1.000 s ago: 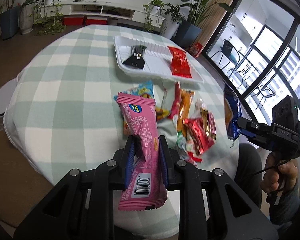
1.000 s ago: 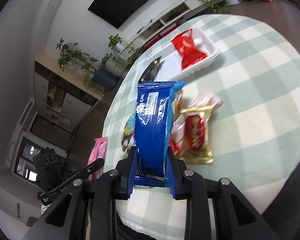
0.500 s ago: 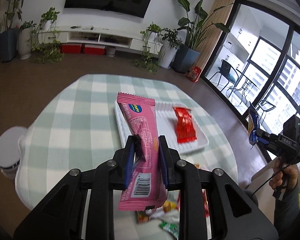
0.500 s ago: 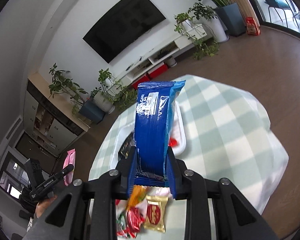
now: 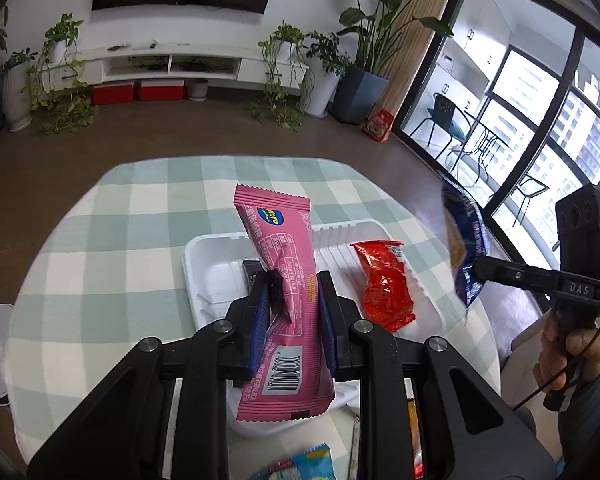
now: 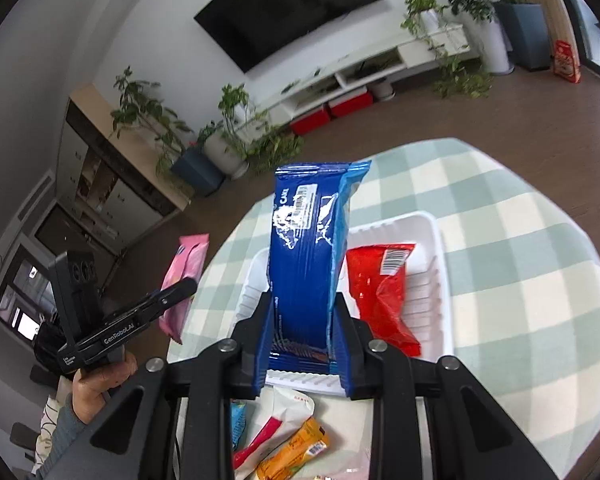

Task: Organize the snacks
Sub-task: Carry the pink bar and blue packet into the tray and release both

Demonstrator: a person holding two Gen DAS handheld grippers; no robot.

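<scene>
Both packets now hang over the white tray (image 5: 204, 248) (lifted): left hand-held gripper (image 5: 292, 320) clamps the pink packet (image 5: 288, 280), right hand-held gripper (image 6: 302, 344) the blue packet (image 6: 308, 248).

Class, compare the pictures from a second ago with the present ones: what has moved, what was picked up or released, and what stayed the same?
Both grippers travelled forward from above the loose snack pile toward the white tray, which now lies just ahead of them. Nothing was picked up or released: the left gripper still clamps the pink packet, and the right gripper still clamps the blue packet. The red packet stays in the tray.
</scene>
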